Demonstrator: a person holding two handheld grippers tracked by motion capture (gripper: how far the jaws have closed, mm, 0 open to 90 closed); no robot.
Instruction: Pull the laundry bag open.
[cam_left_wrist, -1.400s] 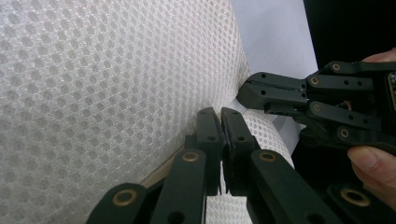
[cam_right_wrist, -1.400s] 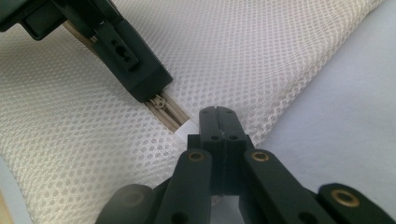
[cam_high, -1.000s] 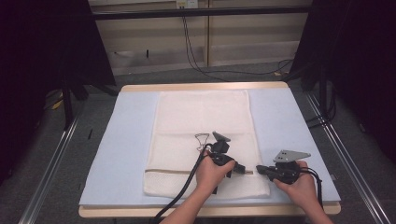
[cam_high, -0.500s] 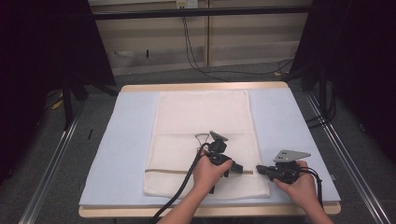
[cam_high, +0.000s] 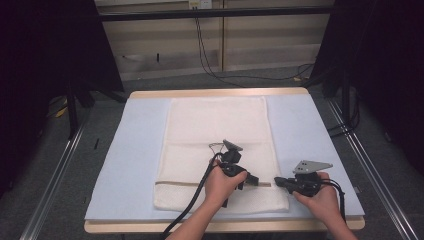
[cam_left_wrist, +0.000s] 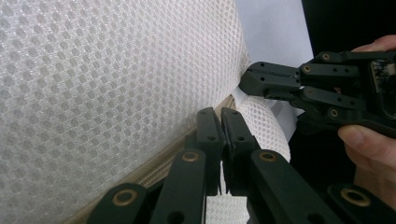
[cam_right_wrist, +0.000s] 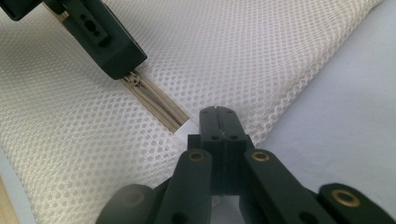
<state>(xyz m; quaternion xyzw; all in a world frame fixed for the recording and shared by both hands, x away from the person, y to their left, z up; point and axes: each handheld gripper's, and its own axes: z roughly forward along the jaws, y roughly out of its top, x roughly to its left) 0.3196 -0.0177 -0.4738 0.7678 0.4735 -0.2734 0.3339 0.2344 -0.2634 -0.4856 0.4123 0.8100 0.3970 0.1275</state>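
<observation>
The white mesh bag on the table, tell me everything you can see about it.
The white mesh bag is a flat rectangular pouch of honeycomb netting, lying on the pale blue mat. A beige zipper runs across it near the person's end. The left gripper is shut on the zipper along its line. The right gripper is shut on the white tab at the zipper's end, by the bag's edge.

Surface (cam_high: 200, 93): wooden top, pale edge strip visible along far and near sides. Light blue sheet (cam_high: 135, 150) covers nearly whole surface. White mesh bag (cam_high: 215, 125) lies flat on sheet, centred, long axis running away from person; beige zipper (cam_high: 175, 183) crosses bag near its near end.
</observation>
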